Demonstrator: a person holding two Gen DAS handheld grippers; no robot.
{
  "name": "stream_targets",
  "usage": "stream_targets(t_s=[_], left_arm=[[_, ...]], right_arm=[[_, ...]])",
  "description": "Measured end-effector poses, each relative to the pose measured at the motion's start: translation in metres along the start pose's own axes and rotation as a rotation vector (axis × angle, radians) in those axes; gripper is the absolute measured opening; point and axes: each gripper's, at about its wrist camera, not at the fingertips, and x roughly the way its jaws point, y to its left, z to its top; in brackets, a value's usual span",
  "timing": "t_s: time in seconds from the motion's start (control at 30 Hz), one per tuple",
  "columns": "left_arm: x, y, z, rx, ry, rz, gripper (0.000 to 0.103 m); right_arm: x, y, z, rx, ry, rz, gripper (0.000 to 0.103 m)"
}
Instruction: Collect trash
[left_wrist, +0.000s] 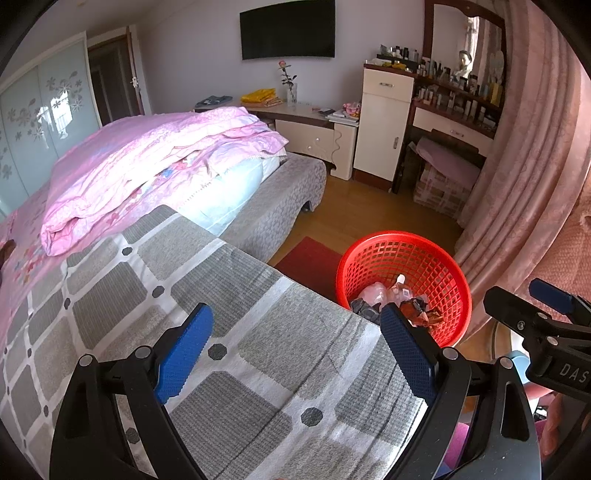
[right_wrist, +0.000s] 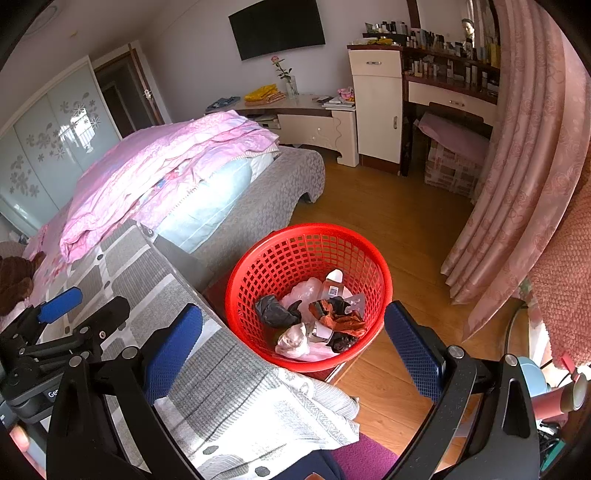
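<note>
Left tongs (left_wrist: 295, 350) spread wide, nothing between the blue pads, hovering over the grey-and-white checked blanket (left_wrist: 229, 332). Right tongs (right_wrist: 291, 347) also spread and empty, above the blanket's edge and the near rim of the red basket (right_wrist: 236, 291).

Surface: the blanket covers a flat top beside the bed (left_wrist: 280, 192), which carries a folded pink quilt (left_wrist: 147, 162) at 10 o'clock. Wood floor (right_wrist: 399, 221), pink curtain (right_wrist: 524, 155) at 3 o'clock, wall TV (left_wrist: 288, 27) at 12, dressing table (left_wrist: 454, 110) full of bottles at 1 o'clock.

Trash (right_wrist: 314, 317) sits inside the basket, on the floor just beside the blanket's edge: crumpled dark grey bag, orange-brown wrapper, clear plastic, a small white-capped bottle, whitish wads. In the left view the basket is at 3 o'clock, partly hidden behind the right pad.
</note>
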Motion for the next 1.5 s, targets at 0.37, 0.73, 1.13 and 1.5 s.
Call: stream_targets(t_s=[0.37, 0.73, 1.13, 1.5], left_arm=[[-0.001, 0.009, -0.007, 0.002, 0.0, 0.019, 0.088], [-0.001, 0.007, -0.005, 0.002, 0.0, 0.017, 0.088], [-0.004, 0.002, -0.006, 0.001, 0.003, 0.01, 0.088], [-0.006, -0.001, -0.008, 0.004, -0.001, 0.008, 0.088]], right_arm=[[0.0, 0.001, 0.0, 0.0, 0.002, 0.0, 0.096], [0.0, 0.0, 0.001, 0.0, 0.002, -0.001, 0.096], [0.0, 0.0, 0.001, 0.0, 0.004, 0.0, 0.096], [0.0, 0.0, 0.002, 0.001, 0.005, -0.001, 0.096]])
